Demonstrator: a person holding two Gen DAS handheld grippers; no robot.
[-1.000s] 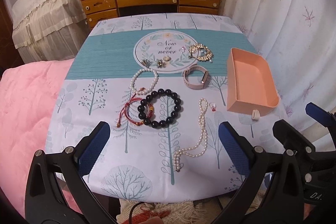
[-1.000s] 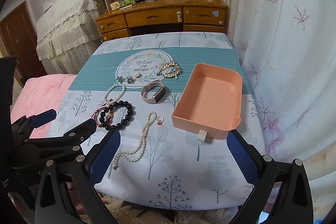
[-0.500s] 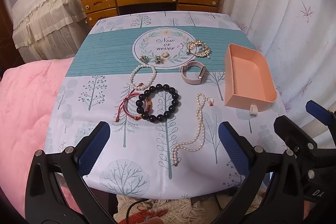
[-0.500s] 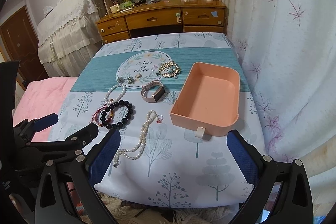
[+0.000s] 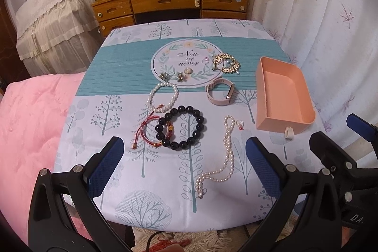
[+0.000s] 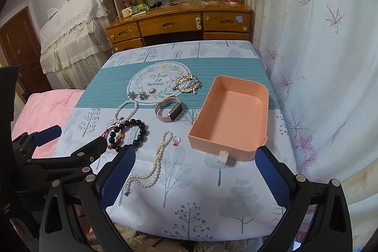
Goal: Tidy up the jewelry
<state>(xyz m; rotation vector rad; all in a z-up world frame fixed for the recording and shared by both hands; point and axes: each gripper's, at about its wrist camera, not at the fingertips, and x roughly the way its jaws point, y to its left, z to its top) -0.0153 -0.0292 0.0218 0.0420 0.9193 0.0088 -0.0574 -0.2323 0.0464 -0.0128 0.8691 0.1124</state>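
1. Left gripper (image 5: 182,161) and right gripper (image 6: 193,170): both spread wide and empty, above the near edge of the table (image 5: 78,124); their black frames are cut off by the lower picture border.
2. Pearl necklace (image 5: 221,162): a loose strand nearest the front edge, its clasp too small to make out.
3. Small ring (image 5: 240,124): beside the necklace's far end.
4. Dark bead bracelet (image 5: 199,126): overlaps a red cord bracelet (image 5: 144,134).
5. Pink tray (image 6: 262,108): smooth, rectangular, empty, along the right edge.
6. White bead bracelet (image 5: 163,96) and watch (image 5: 219,95): mid-table.
7. Gold chain (image 5: 226,63) and small charms (image 5: 177,76): farther back, details unclear.
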